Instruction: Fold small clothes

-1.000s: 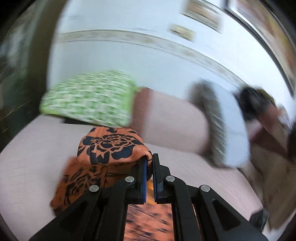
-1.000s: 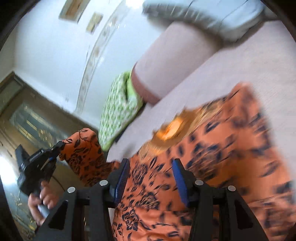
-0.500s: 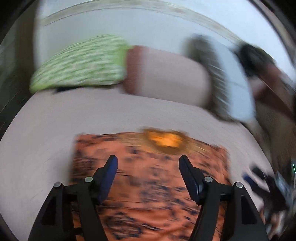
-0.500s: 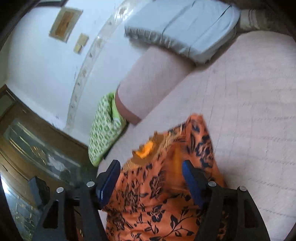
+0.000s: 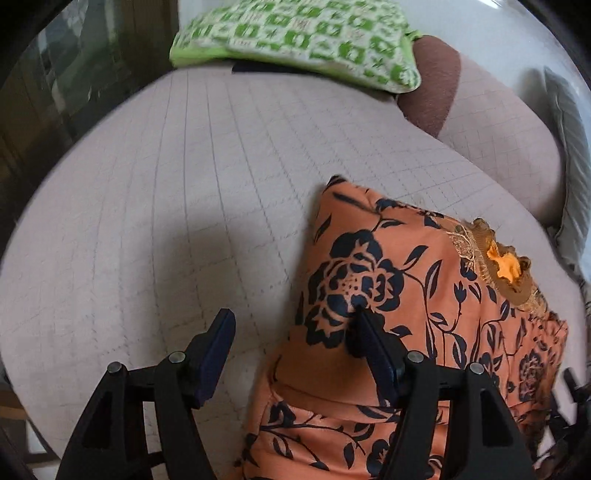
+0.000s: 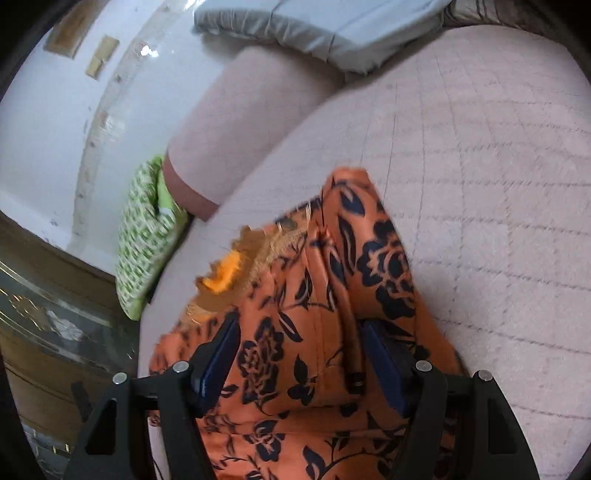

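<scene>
An orange garment with a black flower print (image 5: 406, 295) lies flat on the pale pink quilted bed (image 5: 184, 166), its gold embroidered neckline (image 5: 495, 254) toward the far side. My left gripper (image 5: 295, 332) is open and empty over the garment's left edge; its right finger (image 5: 376, 354) is above the cloth, its left finger above bare bed. In the right wrist view the same garment (image 6: 314, 314) lies below my right gripper (image 6: 299, 347), which is open and empty above the cloth near a folded-over side strip (image 6: 384, 266).
A green and white patterned pillow (image 5: 295, 40) lies at the head of the bed, next to a pink bolster (image 5: 498, 140); it also shows in the right wrist view (image 6: 147, 240). A grey cushion (image 6: 325, 29) rests on the bolster. A dark wooden cabinet (image 6: 44, 314) stands beside the bed.
My left gripper was shut on a lifted fold of the garment; it let go, opened, and moved to the garment's left edge. The garment now lies flat. My right gripper stayed open and lowered.
</scene>
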Motion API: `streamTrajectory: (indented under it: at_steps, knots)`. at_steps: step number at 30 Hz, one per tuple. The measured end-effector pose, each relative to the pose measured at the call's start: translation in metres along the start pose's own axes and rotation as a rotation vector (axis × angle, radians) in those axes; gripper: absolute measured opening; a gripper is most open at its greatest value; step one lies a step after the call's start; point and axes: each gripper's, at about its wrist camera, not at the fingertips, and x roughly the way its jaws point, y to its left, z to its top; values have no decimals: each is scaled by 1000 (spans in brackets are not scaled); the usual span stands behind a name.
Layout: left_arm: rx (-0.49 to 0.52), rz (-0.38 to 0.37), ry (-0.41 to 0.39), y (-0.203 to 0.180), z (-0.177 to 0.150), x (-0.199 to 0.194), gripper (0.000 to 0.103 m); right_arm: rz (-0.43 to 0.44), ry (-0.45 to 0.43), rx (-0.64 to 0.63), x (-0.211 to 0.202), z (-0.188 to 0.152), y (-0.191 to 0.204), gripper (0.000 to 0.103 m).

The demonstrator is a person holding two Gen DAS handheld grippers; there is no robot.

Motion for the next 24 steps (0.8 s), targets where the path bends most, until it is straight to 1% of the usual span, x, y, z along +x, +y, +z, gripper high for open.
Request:
streamTrajectory:
  at_steps: [1,2,3,4,6,7,8,9,11,12,14,15,16,18,20,22,24]
  knots:
    - [-14,-12,10,3,1,2,69,-11,4,-15,4,-2,2,53]
    - [-21,-15,18,6,1,4,69,-33,18,-51,8,-5,8,41]
    - [-18,-11,21,7,1,4,69,-42,38,-75,13,-8,12,23]
    - [-12,-5,25,8,1,6,69,-45,48,-96,15,-10,16,22]
    - [-7,1,23,8,1,5,69,-68,5,-138,8,-13,24,20]
    - [-2,8,19,5,2,5,69,-89,-34,-169,1,-12,29,18]
    - [16,26,10,4,2,4,69,-101,-58,-182,-4,-10,32,16]
    - [29,40,6,-1,2,7,71,-119,-90,-191,-11,-6,34,8]
    - [62,77,10,-6,0,9,71,-158,-123,-177,-19,2,29,7]
    - [76,86,20,-9,0,13,71,-174,-105,-155,-17,6,22,7]
    - [88,92,33,-10,1,13,71,-179,-31,-96,-7,10,6,7]
    - [81,85,31,-11,3,13,71,-169,-12,-60,-6,8,-3,7]
    - [65,70,26,-9,5,11,71,-131,-6,-29,-6,6,-9,8]
    - [33,45,6,-6,7,3,71,-78,-25,-13,-12,3,-11,11]
    - [24,38,-31,-5,10,-4,71,-49,-43,-43,-15,5,-2,11]
    - [47,55,-62,-9,11,-9,71,-31,-48,-95,-13,5,14,11]
    - [84,81,-59,-17,9,-5,71,-26,-30,-140,-5,1,28,11]
